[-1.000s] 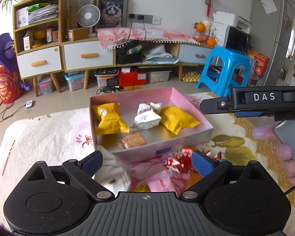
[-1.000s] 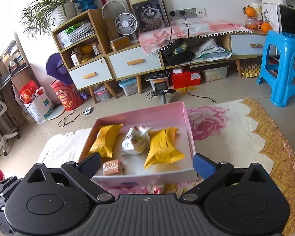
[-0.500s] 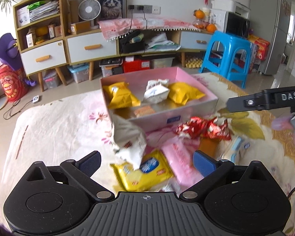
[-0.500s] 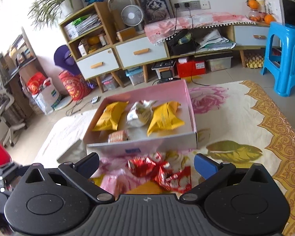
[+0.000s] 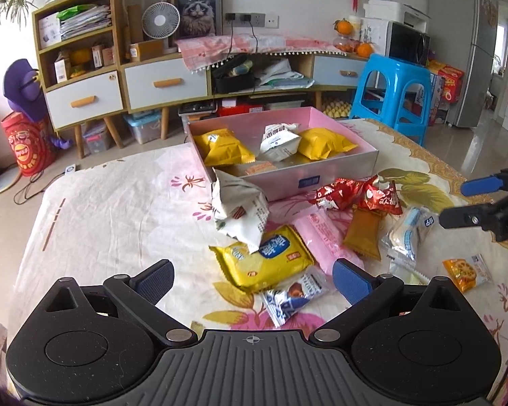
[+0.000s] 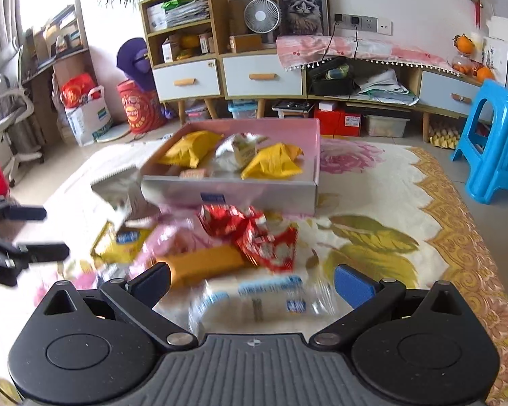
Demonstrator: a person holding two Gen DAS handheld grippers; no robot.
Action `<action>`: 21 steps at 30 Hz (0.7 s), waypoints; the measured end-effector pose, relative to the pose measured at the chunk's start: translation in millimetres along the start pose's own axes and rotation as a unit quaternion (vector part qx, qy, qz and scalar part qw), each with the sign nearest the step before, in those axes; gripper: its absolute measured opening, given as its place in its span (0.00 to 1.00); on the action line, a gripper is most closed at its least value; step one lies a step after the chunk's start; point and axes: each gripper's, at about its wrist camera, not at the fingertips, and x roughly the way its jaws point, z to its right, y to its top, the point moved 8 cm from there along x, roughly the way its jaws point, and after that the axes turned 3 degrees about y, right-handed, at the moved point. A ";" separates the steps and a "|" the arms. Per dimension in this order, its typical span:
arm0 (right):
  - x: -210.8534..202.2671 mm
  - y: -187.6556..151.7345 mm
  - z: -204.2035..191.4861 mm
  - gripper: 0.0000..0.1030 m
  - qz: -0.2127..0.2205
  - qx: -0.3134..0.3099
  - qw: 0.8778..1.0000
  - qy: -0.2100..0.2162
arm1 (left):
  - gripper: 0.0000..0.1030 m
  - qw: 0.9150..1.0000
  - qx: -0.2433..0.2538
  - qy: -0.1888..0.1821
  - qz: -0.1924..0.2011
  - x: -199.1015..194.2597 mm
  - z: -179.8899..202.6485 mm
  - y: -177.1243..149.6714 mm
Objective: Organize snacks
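Note:
A pink box (image 5: 338, 169) (image 6: 254, 193) on the flowered cloth holds two yellow packs (image 5: 221, 147), a white pack (image 5: 277, 140) and a small orange one. In front of it lie loose snacks: a white bag (image 5: 240, 208), a yellow pack (image 5: 264, 260), a pink pack (image 5: 325, 237), red packs (image 5: 355, 194) (image 6: 254, 233), a brown bar (image 5: 365, 233) (image 6: 203, 265) and a clear white pack (image 5: 406, 233) (image 6: 260, 299). My left gripper (image 5: 252, 275) is open and empty above the yellow pack. My right gripper (image 6: 252, 282) is open and empty over the clear white pack.
A small orange packet (image 5: 467, 270) and a blue-white packet (image 5: 291, 297) lie near the front. The right gripper shows at the left wrist view's right edge (image 5: 481, 199). A blue stool (image 5: 393, 91) and low cabinets (image 5: 162, 83) stand beyond the cloth.
Both grippers have pulled back and up from the box, so the loose snack pile in front of it has come into view. Both stay open and empty.

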 end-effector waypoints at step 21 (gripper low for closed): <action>-5.7 -71.1 -12.0 0.92 -0.064 -0.093 0.993 0.027 | 0.98 0.987 0.114 -0.117 0.007 18.7 89.8 -37.3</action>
